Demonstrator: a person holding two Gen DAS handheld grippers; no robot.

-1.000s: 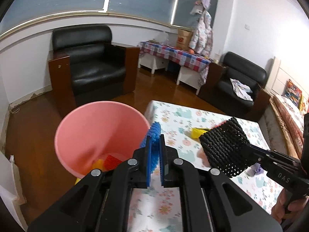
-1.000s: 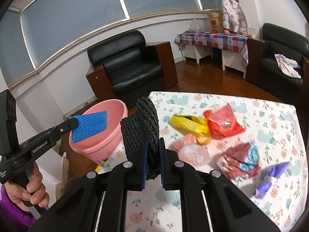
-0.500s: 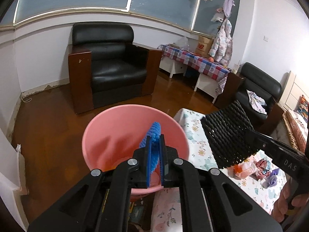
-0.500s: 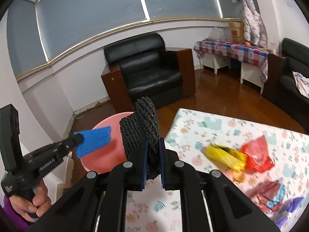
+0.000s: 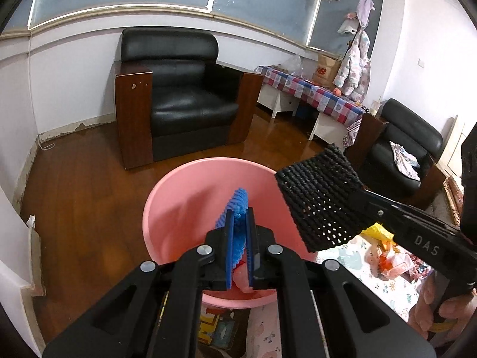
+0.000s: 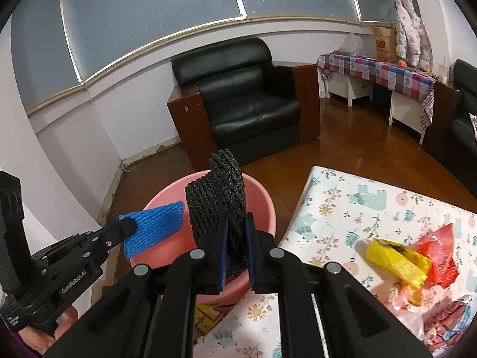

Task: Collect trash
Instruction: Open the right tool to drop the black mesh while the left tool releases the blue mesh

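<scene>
Left gripper (image 5: 238, 223) of mine clamps blue foam netting (image 5: 237, 208); right gripper (image 6: 237, 232) clamps black foam netting (image 6: 220, 197). Both hang over the round pink plastic bucket (image 5: 167, 208), its contents largely hidden. Crumpled yellow bag (image 6: 396, 259) lies at three o'clock on the floral-clothed table (image 6: 342, 203).

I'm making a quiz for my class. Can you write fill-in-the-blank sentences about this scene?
1. The bucket is ____ in colour.
2. The left gripper pinches a ____ mesh piece.
3. The right gripper pinches a ____ mesh piece.
4. The yellow bag lies on the ____.

Answers: pink; blue; black; table
</scene>
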